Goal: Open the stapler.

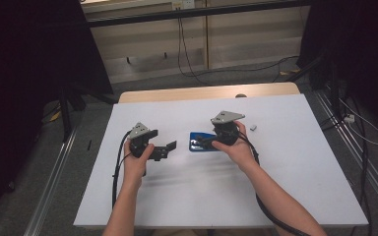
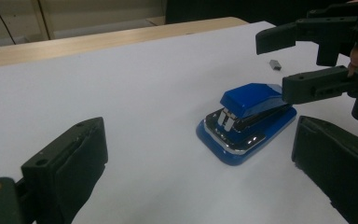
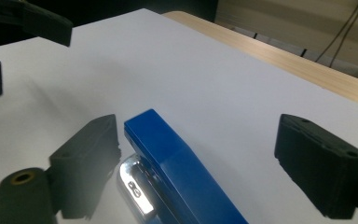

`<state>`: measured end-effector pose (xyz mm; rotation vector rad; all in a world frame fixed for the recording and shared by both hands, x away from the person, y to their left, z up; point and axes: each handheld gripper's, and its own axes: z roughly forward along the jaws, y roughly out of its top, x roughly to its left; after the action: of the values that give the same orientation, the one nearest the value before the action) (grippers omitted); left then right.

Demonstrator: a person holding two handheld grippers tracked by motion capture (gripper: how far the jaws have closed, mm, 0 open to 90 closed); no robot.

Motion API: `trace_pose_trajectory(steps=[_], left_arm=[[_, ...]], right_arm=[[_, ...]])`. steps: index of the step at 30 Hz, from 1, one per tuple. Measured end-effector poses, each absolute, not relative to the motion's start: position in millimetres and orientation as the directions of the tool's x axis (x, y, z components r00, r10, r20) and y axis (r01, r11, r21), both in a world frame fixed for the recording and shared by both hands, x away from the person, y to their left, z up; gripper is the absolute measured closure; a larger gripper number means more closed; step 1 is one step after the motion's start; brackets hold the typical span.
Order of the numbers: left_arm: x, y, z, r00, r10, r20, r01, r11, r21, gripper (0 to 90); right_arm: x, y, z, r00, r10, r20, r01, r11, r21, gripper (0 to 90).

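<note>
A blue stapler (image 1: 195, 146) with a chrome plate lies near the middle of the white table (image 1: 285, 162). My right gripper (image 1: 203, 140) is open and lowered over it from the right. In the right gripper view the stapler (image 3: 177, 168) lies between the jaws of the right gripper (image 3: 198, 135), close against the left one. My left gripper (image 1: 163, 141) is open just left of the stapler and holds nothing. The left gripper view has the stapler (image 2: 249, 116) ahead of the left gripper (image 2: 200, 137), with the right gripper (image 2: 279, 63) above its far end.
A small grey block (image 1: 253, 128) (image 2: 275, 64) lies on the table right of the right gripper. A wooden tabletop edge (image 1: 202, 92) runs along the far side. Cables (image 1: 187, 59) trail on the floor beyond, and metal rails (image 1: 54, 172) flank the table.
</note>
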<state>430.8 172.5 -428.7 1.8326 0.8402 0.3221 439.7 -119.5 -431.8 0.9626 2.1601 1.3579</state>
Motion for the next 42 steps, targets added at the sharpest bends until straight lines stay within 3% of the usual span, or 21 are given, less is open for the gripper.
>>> trace_pose_trajectory(steps=[12, 21, 28, 42], left_arm=[[432.3, 175.4, -430.1, 0.699, 0.694, -0.169, 0.422, -0.21, 0.882, 3.8], [432.1, 180.3, -427.1, 0.699, 0.682, -0.216, 0.43, -0.16, 0.888, 3.7], [433.2, 184.5, -428.0, 0.694, 0.686, -0.218, 0.441, -0.165, 0.882, 3.7], [436.3, 175.1, -436.0, 0.71, 0.674, -0.202, 0.434, -0.193, 0.88, 4.1]], right_arm=[[457.4, -101.8, -443.4, -0.73, 0.68, 0.073, 0.375, 0.309, 0.874, 29.3], [465.6, -90.3, -447.8, -0.777, 0.63, 0.02, 0.353, 0.409, 0.842, 41.5], [464.6, -81.7, -443.4, -0.821, 0.565, -0.084, 0.266, 0.508, 0.819, 54.3], [465.7, -85.3, -434.9, -0.845, 0.524, -0.104, 0.222, 0.522, 0.823, 59.1]])
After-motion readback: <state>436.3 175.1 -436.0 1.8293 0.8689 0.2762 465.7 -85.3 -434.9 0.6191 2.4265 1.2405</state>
